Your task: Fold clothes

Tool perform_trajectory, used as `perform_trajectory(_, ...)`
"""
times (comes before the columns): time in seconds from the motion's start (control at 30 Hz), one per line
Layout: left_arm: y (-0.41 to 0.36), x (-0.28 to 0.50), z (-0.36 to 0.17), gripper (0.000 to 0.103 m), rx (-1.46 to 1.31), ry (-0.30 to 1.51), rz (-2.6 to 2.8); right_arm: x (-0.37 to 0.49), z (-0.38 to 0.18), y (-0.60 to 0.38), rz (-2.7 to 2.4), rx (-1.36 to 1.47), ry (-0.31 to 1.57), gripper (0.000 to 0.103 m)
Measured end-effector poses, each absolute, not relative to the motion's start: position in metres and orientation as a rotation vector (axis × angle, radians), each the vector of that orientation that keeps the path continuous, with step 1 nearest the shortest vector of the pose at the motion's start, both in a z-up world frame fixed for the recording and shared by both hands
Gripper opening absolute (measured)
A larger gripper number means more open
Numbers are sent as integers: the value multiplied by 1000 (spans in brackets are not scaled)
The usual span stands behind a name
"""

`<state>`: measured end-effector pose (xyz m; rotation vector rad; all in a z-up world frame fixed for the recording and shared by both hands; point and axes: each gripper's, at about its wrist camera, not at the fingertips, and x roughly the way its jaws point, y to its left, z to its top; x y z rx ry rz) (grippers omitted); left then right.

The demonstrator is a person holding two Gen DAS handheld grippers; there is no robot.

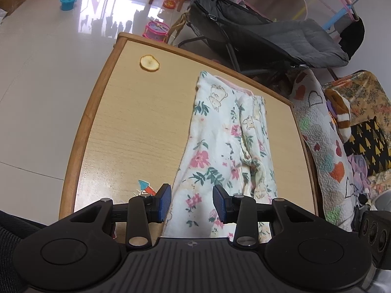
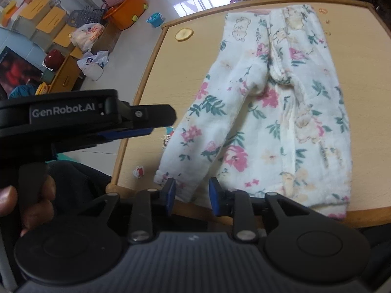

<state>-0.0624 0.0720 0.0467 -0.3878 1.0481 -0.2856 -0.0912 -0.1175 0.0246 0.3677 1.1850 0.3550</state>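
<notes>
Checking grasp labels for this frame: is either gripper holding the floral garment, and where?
Nothing is held. The left gripper and right gripper are both open, poised over the floral garment's near edge.

Fleecy cloth garment (image 2: 266, 112), wood-grain table (image 1: 136, 127)

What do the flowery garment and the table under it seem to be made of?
The flowery garment looks like soft, fuzzy fleece or terry: its surface is nappy and matte, with plump folds. The table seems to be light wood-grain laminate with a darker wood-look rim; its top shows a faint sheen, so real wood cannot be ruled out.
</notes>
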Motion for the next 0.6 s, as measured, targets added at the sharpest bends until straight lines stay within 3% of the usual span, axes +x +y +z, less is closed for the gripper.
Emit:
perform_trajectory(0.17,72,-61,43,41,-393,1053,-289,-89,20,-112,362,352,1202,26)
perform_trajectory(0.3,73,-61,41,41,-393,1060,-288,-90,23,-109,375,321,1180,4)
perform_trajectory(0.6,70,-58,43,41,-375,1073,-306,-101,49,-118,383,237,1106,4)
